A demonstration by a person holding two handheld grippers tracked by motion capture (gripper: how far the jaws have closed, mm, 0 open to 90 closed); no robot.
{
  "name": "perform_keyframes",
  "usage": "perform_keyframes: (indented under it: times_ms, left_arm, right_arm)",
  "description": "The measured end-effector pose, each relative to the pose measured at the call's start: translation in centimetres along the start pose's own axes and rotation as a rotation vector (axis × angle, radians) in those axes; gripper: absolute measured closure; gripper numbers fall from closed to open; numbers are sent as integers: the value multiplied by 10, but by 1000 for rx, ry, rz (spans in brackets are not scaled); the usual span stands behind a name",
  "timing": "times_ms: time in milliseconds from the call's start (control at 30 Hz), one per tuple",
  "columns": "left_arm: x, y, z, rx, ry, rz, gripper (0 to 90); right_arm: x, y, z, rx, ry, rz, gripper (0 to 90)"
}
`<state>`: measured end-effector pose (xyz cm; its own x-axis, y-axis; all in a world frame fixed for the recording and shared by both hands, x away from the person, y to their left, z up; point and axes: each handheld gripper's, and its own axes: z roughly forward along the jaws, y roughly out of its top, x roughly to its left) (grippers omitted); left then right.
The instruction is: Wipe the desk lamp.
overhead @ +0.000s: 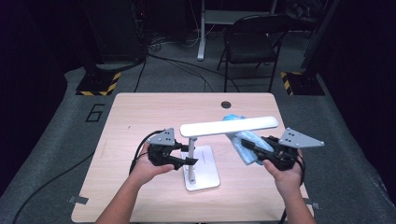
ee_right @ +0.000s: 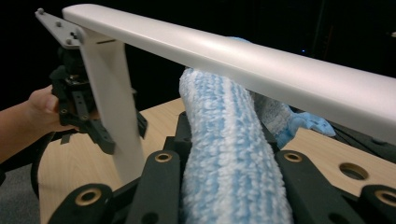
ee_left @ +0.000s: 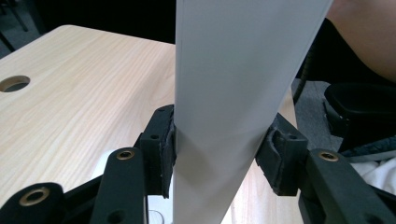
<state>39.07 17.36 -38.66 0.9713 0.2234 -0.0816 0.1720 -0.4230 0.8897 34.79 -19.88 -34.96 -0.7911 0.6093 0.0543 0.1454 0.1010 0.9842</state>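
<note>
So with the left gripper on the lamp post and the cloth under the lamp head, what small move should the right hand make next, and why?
Probably slide the cloth along the underside of the lamp head. The right gripper is shut on it right at the head, and the left gripper clamps the post, steadying the lamp.

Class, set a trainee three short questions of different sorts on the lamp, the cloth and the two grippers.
1. True or false: the left gripper clamps the lamp's post.
2. What does the right gripper hold?
3. The cloth meets the lamp head: A from below, B from above, C not at all.

Key: 1 true. 2 A blue cloth. 3 A.
</note>
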Motion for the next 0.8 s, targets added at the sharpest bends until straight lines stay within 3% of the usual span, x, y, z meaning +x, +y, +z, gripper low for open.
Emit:
perform_keyframes:
  times_ms: [200,367,600,733,800]
  left_arm:
    - [3,0,-1,5,-11,1,513]
    - [3,1,-1,9,-17,3,513]
    - [2,1,0,10,-5,0,513]
    - [2,2,1,21,-16,-6,513]
    - [1,3,2,20,2,-2,514]
  right_arm:
    - [-38,-13,-31,-26,-82,65,713]
    - [-51,-17,-46,-25,-136,81,712]
    - [-42,-14,-42,-20,-146,66,711]
    - [-30,-9,-30,-12,-105,31,711]
    - [-19,-4,-20,2,-72,3,711]
